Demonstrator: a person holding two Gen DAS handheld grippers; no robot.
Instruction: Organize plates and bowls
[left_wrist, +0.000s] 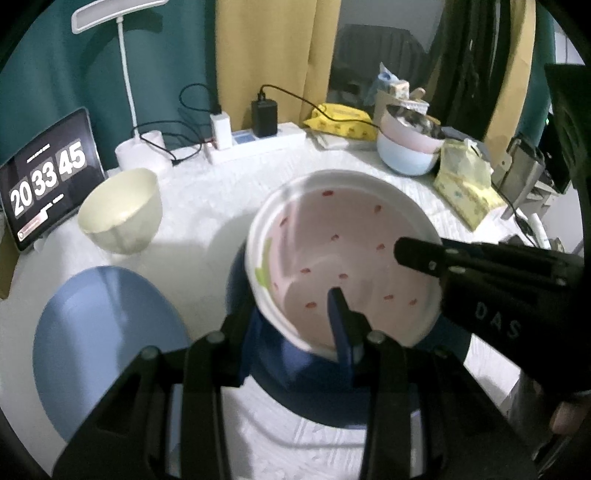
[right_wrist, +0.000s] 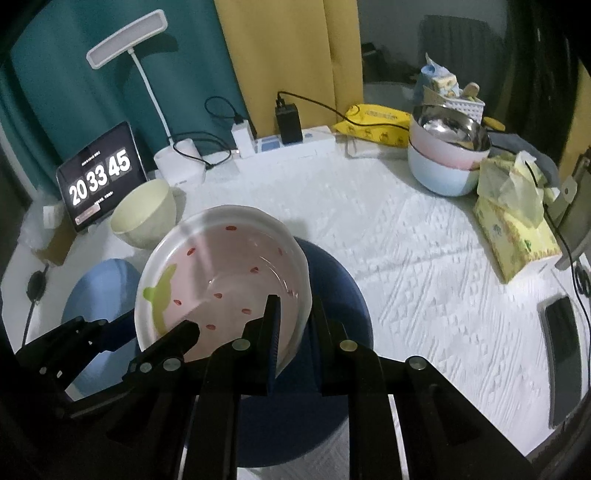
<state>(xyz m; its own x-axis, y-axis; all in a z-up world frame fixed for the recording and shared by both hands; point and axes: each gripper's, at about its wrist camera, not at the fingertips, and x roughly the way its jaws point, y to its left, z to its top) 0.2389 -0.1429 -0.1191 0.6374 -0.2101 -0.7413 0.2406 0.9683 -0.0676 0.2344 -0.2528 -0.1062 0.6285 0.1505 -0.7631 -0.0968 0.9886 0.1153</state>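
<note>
The left hand-held gripper (left_wrist: 295, 325) pinches the near rim of the pink strawberry bowl (left_wrist: 343, 258), one finger inside, the other hidden beneath the wall. The right hand-held gripper (right_wrist: 295, 332) clamps the same bowl's opposite rim, its outer finger partly lost against the dark blue plate (right_wrist: 332, 280) below. Whether the bowl touches that plate cannot be told; the bowl covers much of the plate. A light blue plate (left_wrist: 107, 347) lies just beside, cut off by the left fingers. The cream bowl (left_wrist: 122, 210) stands farther back on the white worktop (right_wrist: 424, 258); stacked bowls (right_wrist: 443, 162) sit at the far right, their contents indistinct.
</note>
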